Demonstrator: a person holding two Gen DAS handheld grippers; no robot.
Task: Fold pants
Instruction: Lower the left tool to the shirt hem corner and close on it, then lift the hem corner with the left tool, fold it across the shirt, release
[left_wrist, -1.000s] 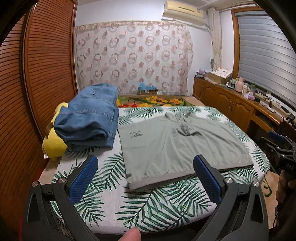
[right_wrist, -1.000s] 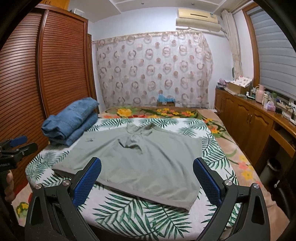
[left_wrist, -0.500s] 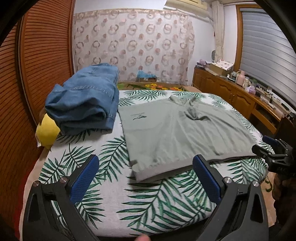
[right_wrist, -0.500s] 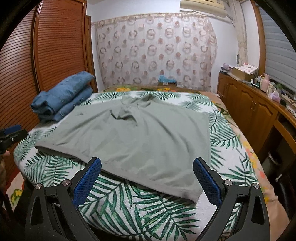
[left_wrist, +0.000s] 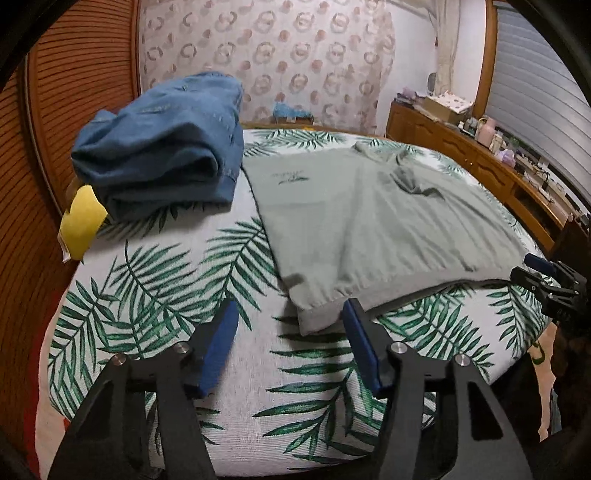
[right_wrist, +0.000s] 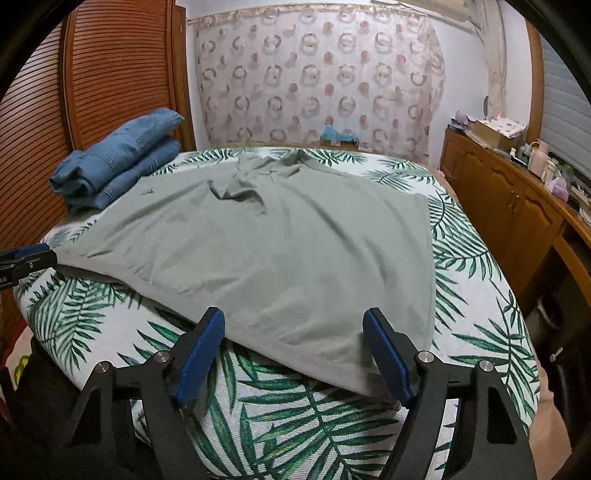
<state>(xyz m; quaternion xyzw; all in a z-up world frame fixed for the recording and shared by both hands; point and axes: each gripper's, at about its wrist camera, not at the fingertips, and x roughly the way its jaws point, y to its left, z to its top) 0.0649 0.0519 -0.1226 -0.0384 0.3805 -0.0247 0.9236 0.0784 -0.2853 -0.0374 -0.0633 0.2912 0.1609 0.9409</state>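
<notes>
Leaf-printed bedding covers the bed (left_wrist: 155, 280), with a slatted wooden wardrobe (right_wrist: 110, 74) alongside and a ring-patterned curtain (right_wrist: 317, 81) behind. Grey-green pants (right_wrist: 280, 240) lie spread flat across the middle, lightly wrinkled near the far end. Folded blue jeans (left_wrist: 166, 144) sit stacked just beside them, over something yellow (left_wrist: 79, 221). Left gripper (left_wrist: 288, 332) and right gripper (right_wrist: 293, 339) have just been closing, each straddling a near hem corner, pads not yet pressing
</notes>
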